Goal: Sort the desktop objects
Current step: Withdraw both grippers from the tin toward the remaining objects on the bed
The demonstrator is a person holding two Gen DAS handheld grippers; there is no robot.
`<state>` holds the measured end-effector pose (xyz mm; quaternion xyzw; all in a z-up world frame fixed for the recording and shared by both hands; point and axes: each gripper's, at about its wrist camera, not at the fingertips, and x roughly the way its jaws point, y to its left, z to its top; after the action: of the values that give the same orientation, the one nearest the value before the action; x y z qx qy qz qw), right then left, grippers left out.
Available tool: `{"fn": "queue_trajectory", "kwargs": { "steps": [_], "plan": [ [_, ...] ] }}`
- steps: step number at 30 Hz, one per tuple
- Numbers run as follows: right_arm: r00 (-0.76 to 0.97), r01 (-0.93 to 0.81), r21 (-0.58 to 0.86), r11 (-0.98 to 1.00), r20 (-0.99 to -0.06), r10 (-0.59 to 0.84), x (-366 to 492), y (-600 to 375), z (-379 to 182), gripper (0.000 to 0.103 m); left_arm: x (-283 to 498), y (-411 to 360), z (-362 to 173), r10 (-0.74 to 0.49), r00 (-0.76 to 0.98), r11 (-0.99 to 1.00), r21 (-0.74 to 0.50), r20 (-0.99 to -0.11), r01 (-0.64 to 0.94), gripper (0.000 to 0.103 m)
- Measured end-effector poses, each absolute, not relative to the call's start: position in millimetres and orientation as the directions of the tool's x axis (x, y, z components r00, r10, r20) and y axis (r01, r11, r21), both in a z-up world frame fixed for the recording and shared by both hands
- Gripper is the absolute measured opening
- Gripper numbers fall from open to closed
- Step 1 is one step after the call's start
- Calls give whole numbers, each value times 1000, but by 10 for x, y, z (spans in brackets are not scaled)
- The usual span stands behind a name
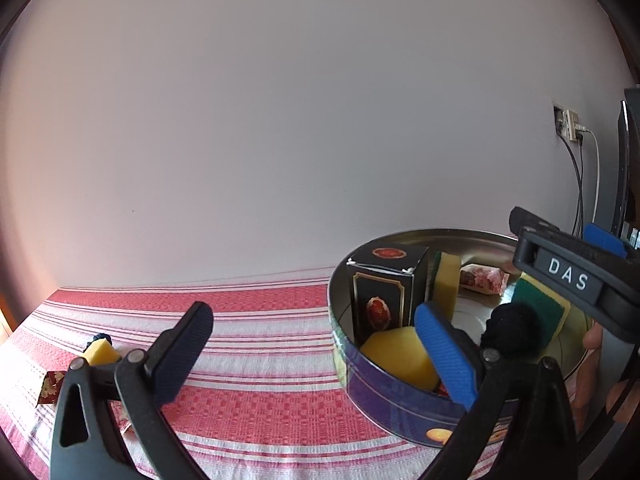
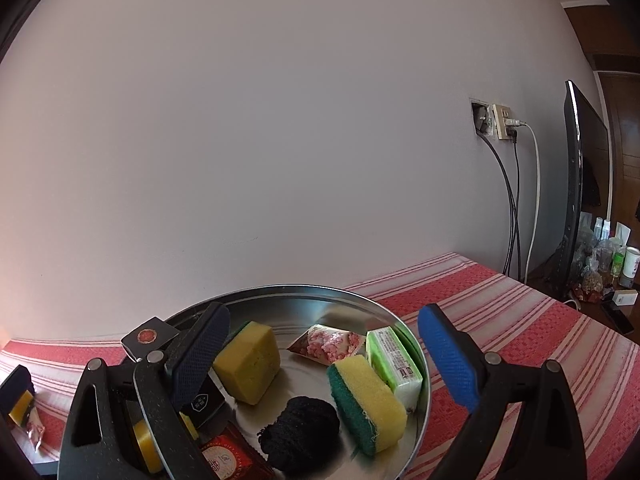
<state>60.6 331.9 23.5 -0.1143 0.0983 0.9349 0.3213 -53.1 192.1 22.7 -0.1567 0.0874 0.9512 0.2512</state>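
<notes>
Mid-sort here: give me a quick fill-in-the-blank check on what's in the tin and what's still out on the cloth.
1. The round tin sits on a red and white ____ tablecloth.
2. The sponge with a yellow top has a ____ scouring layer.
3. The black fuzzy ball lies ____ the tin.
4. Both the left hand-held gripper and right hand-held gripper are ____, holding nothing.

Missing words: striped; green; inside; open

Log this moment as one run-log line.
left gripper open, empty | right gripper open over round tin | yellow sponge on striped cloth
</notes>
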Motion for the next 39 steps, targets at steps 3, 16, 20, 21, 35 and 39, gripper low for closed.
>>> {"fn": "queue_trajectory", "kwargs": {
  "steps": [3, 16, 20, 21, 35, 39],
  "plan": [
    [-771, -615, 79, -785, -273, 576, 592, 3215, 228, 97, -527, 1817, 232, 444, -831, -862, 93, -335, -498, 102],
    [-807, -549, -12, -836, -252, 534, 535, 2701, 146, 97, -649, 1295, 227, 403, -853, -892, 67, -331, -448, 102],
    [-815, -534, -45, -844, -239, 528, 540, 2600, 164, 97, -687, 1232, 215, 394, -856, -897, 64, -334, -437, 102],
    [-816, -534, -43, -845, -236, 528, 548, 2582, 167, 97, -690, 1220, 213, 393, -857, -898, 63, -334, -436, 102],
    [-843, -472, -77, -878, -251, 475, 538, 2233, 160, 97, -735, 980, 231, 375, -866, -905, 72, -331, -419, 102],
    [-850, -458, -82, -885, -250, 463, 543, 2180, 161, 97, -737, 879, 255, 368, -872, -907, 83, -323, -413, 102]
  ]
}}
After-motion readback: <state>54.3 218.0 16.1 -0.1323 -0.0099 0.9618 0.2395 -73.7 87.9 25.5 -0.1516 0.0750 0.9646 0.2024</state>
